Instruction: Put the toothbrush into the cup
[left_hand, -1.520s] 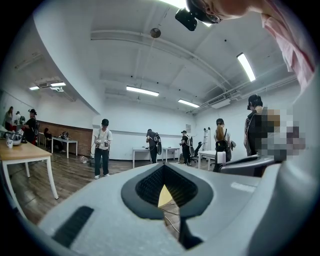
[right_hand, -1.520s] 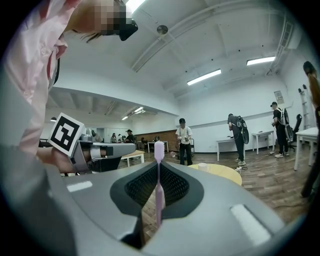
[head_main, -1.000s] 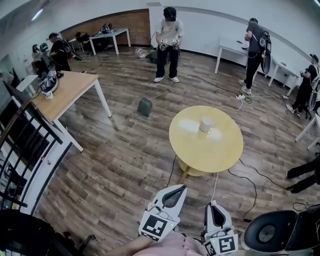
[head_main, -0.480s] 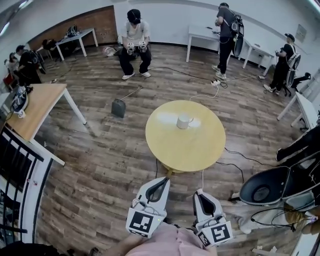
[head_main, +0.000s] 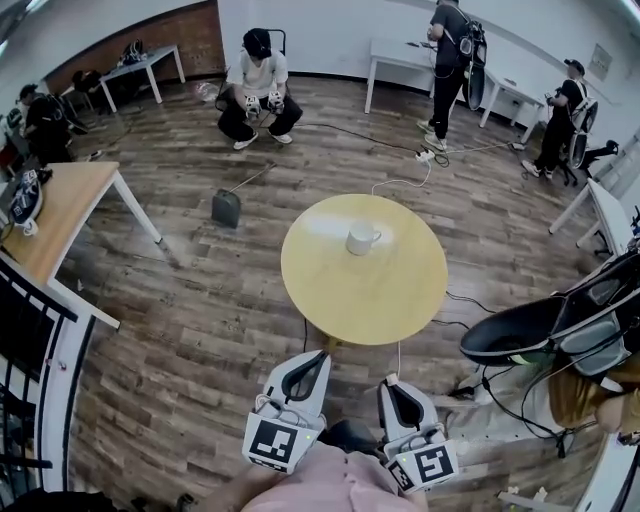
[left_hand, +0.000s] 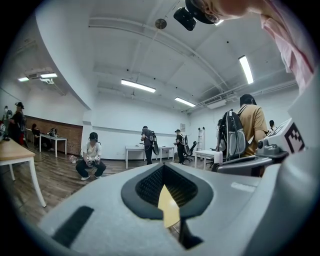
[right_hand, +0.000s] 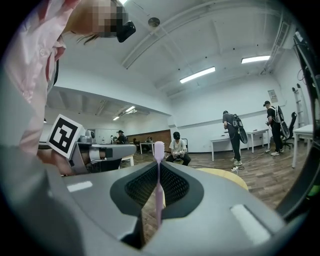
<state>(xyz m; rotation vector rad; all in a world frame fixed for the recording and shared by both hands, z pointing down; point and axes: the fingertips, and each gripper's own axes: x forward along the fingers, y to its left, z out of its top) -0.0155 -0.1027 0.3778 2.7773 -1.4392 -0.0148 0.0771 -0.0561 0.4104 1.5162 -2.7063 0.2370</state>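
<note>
Wood-floored room, with round yellow table (head_main: 400, 300) straight ahead and white cup (head_main: 362, 238) upright near its middle. Right gripper (head_main: 388, 384) clamped on pink toothbrush (right_hand: 158, 170), long axis running out past the jaw tips, head outermost. Left gripper (head_main: 317, 356) seemingly closed on nothing. Needs a carry forward and slightly left to reach cup, still well apart; probably calls for tipping brush downward over cup mouth.

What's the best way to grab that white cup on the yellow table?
Probably pinch the rim of the cup from above: it stands upright, mouth open, on the table. Avoid the side where its small handle sticks out.
</note>
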